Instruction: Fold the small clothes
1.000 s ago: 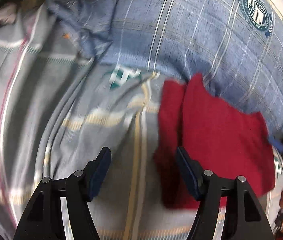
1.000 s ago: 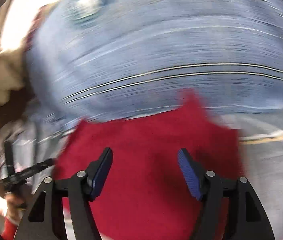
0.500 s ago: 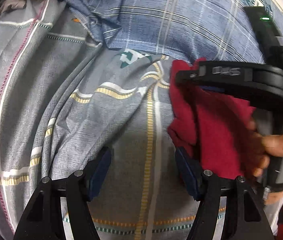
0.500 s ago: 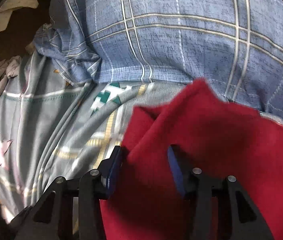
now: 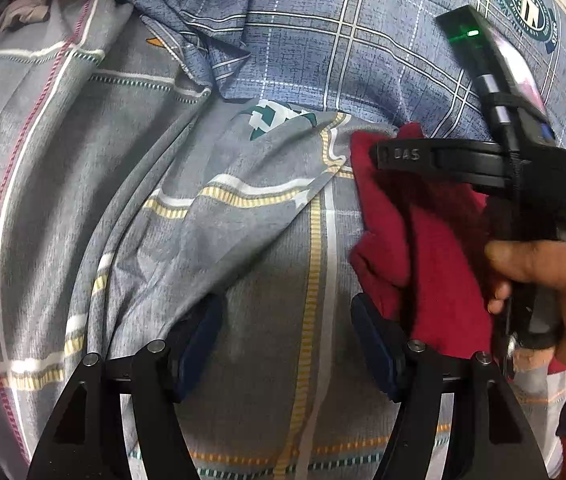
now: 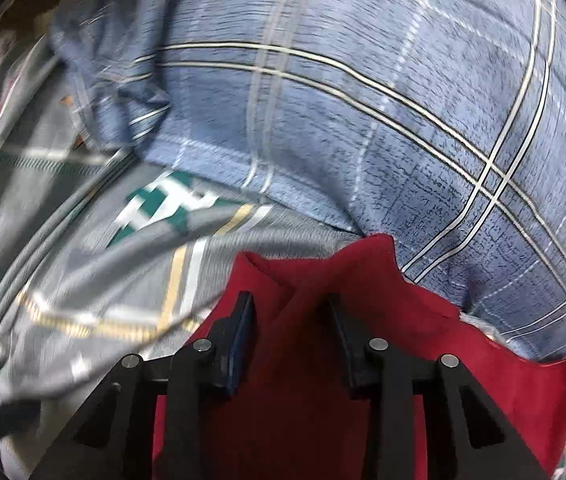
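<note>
Red fabric fills the space between the fingers of the right gripper (image 6: 289,336), whose jaws stand narrowed around a raised fold of the red cloth (image 6: 363,380), though whether the pads actually pinch it is hard to tell from the right wrist view. That cloth spreads back under the gripper body and off to the right, its far corner touching the edge of the blue plaid pillow (image 6: 363,120) beyond it. To the left lies the grey striped bedsheet (image 6: 83,280), wrinkled and partly blurred.

From the left wrist view, the left gripper (image 5: 287,340) is spread wide, grasping nothing, hovering low over the bedsheet (image 5: 243,300). Its right finger sits just beside the near edge of the red cloth (image 5: 423,264), which lies bunched on the sheet. Over the cloth reaches the right gripper (image 5: 443,160), seen side-on as a black bar, held by the person's right hand (image 5: 551,276). A green light glows on the device mounted above the handle. Behind everything sits the blue pillow (image 5: 343,40), bearing a round green emblem (image 5: 527,4) near its far corner.
</note>
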